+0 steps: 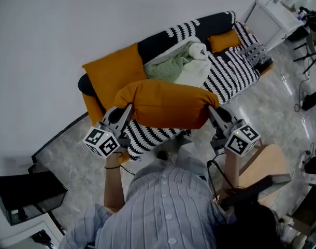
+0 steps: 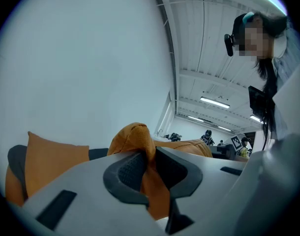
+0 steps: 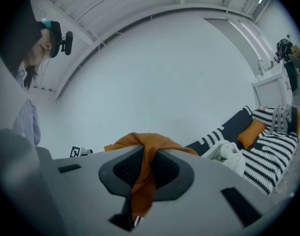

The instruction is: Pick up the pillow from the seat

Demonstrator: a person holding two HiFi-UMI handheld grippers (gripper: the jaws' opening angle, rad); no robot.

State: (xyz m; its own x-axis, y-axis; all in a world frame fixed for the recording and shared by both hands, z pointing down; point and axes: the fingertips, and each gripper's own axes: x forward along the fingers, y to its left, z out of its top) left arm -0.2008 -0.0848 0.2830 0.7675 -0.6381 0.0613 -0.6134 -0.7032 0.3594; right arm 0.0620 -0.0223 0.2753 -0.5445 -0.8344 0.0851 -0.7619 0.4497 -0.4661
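Observation:
An orange pillow hangs in the air above the front of the striped sofa seat, stretched between my two grippers. My left gripper is shut on its left corner, where orange fabric is pinched between the dark pads. On the right, my right gripper is shut on the other corner, with the cloth bunched between its pads. The pillow sags a little in the middle and hides part of the seat behind it.
A second large orange cushion leans on the sofa's left end, and a small one lies far right. Green and white blankets lie on the seat. A white cabinet stands at the far right, a black box near left.

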